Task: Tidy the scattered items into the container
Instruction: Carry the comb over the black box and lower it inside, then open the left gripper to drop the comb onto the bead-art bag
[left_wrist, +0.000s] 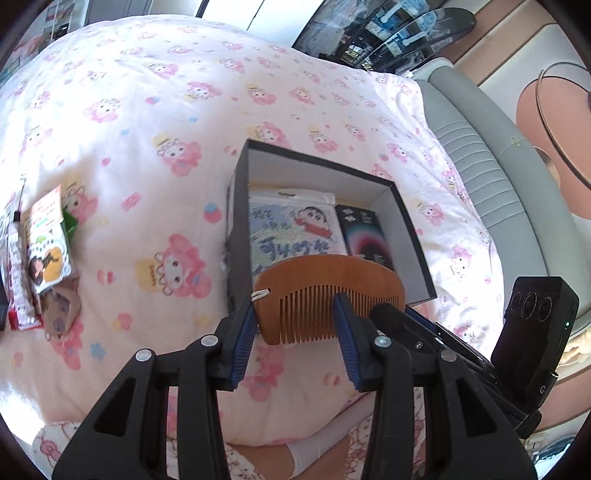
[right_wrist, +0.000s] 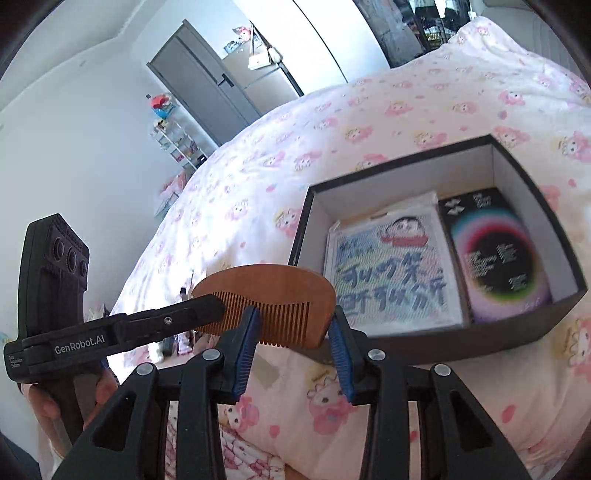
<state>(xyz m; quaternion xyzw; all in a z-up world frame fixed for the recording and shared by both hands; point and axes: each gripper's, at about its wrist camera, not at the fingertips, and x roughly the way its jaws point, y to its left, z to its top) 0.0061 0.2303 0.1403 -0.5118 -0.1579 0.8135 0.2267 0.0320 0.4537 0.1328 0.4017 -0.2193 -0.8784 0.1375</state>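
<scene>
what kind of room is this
Most likely a bedroom: the box sits on a bed with a pink cartoon-print duvet and a padded grey headboard, with a wardrobe against the white wall.

Your left gripper (left_wrist: 295, 325) and right gripper (left_wrist: 391, 314) both pinch the wooden comb (left_wrist: 328, 291) (teeth down) before the black box (left_wrist: 413, 236).

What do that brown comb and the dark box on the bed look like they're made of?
Brown half-moon comb: apparently wood, smooth matte, with faint grain. Dark open box: likely cardboard, with thin stiff walls, matte black outside and plain white inside.
</scene>
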